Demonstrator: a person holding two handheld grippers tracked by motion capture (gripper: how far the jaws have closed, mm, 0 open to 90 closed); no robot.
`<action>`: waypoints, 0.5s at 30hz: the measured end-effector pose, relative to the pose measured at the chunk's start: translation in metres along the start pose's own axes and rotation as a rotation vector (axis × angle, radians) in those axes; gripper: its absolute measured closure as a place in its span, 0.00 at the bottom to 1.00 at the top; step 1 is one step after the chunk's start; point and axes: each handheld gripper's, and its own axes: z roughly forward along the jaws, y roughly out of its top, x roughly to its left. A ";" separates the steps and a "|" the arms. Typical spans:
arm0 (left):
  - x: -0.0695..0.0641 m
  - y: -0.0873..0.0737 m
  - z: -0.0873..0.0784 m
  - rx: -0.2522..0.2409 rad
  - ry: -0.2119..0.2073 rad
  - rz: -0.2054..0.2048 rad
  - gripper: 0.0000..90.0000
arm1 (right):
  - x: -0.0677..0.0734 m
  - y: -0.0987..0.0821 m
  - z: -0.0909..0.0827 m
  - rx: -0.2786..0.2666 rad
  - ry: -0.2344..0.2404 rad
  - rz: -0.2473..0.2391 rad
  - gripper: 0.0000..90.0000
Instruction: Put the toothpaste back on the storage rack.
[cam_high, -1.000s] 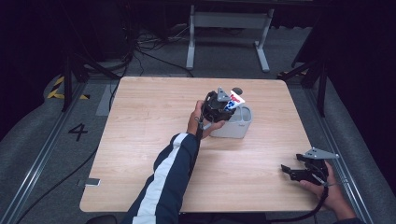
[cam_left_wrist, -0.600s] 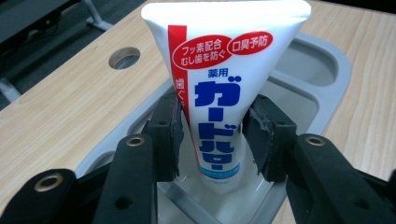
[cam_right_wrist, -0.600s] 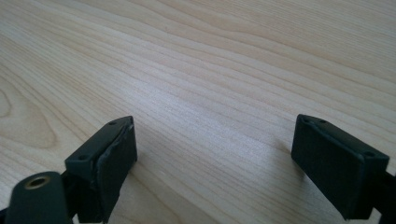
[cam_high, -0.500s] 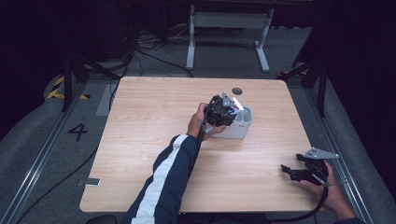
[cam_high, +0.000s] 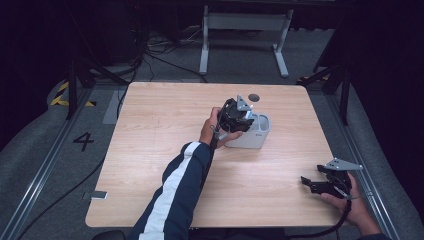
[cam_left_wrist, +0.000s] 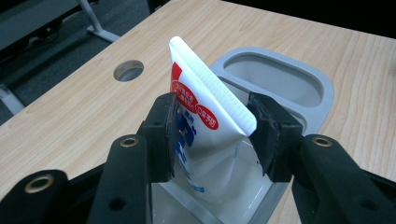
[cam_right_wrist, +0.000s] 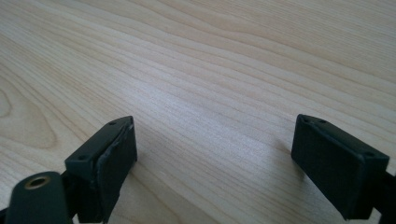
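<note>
Over the grey holder (cam_left_wrist: 322, 93), left gripper (cam_left_wrist: 217, 128) jaws had just been opening, tube (cam_left_wrist: 205, 135) standing loose between; right gripper (cam_right_wrist: 212, 158) wide over bench (cam_right_wrist: 210, 70).

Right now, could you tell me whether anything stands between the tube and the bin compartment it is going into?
Nothing visible does. The tube already stands cap end down inside the near compartment of the grey bin, between the left gripper pads, whose jaws have just been opening. The far compartment looks empty.
</note>
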 end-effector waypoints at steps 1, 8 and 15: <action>0.000 0.000 0.000 0.000 0.000 0.000 0.61 | 0.000 0.000 0.000 0.000 0.000 0.000 0.16; 0.000 -0.001 0.000 0.004 -0.001 0.000 0.59 | 0.000 0.000 0.000 0.000 0.000 0.000 0.16; 0.000 -0.001 -0.006 0.001 -0.001 0.005 0.55 | 0.000 0.000 0.000 0.000 0.000 0.000 0.16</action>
